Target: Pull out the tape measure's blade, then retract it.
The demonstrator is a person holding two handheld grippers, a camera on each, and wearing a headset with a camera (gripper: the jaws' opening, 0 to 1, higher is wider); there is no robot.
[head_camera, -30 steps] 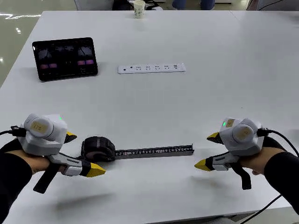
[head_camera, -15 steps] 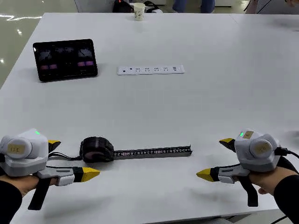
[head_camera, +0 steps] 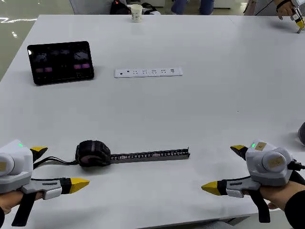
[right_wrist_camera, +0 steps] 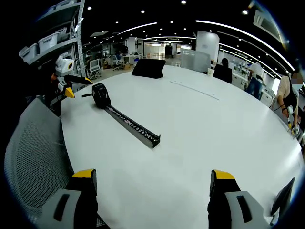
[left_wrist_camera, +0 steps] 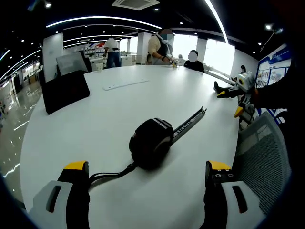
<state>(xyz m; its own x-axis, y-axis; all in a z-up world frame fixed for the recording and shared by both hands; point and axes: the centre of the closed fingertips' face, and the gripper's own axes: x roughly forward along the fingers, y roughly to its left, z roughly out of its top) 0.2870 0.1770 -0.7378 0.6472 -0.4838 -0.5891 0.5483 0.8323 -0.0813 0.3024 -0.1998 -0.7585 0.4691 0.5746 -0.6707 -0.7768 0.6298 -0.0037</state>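
Drawn back from the tape measure [head_camera: 93,153], the left hand-held gripper [head_camera: 59,167] and right hand-held gripper [head_camera: 223,168] were both released, its blade [head_camera: 150,155] lying extended between them on the worktop [head_camera: 190,105].

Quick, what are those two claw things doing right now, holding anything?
Left gripper: open, holding nothing.
Right gripper: open, holding nothing.
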